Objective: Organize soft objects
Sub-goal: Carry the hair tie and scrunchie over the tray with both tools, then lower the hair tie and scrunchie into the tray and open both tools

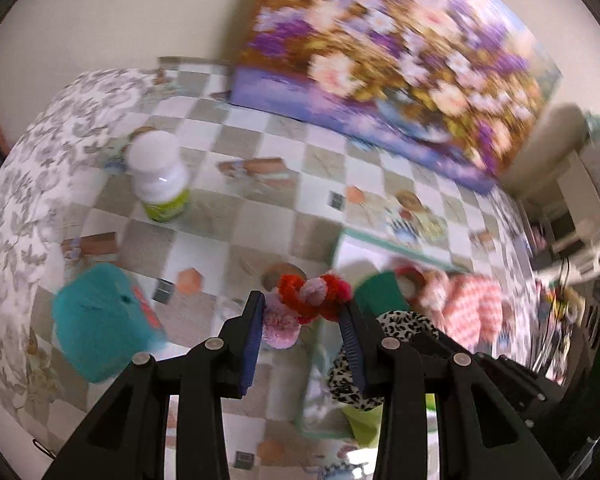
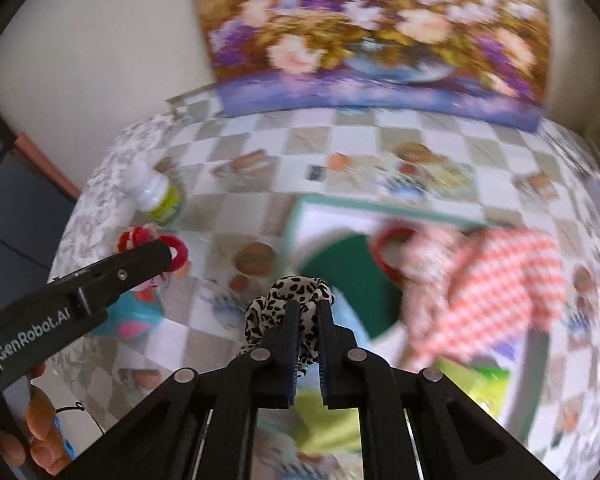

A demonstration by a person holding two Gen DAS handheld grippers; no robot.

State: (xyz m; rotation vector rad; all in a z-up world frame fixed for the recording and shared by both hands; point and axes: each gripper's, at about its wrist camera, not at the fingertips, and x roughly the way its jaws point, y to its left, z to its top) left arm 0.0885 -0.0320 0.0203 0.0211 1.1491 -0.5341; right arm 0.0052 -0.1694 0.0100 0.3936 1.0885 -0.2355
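My left gripper is shut on a red and pink fuzzy hair tie and holds it above the checked tablecloth. From the right wrist view, the same gripper reaches in from the left with the red hair tie at its tip. A leopard-print scrunchie is pinched in my right gripper, whose jaws stand almost together. That scrunchie also shows just right of my left fingers. Both views are blurred by motion.
A green-rimmed tray holds a dark green cloth and a red-and-white checked cloth. A teal plush and a white bottle sit at the left. A floral painting leans at the back. A person's hand is at the lower left.
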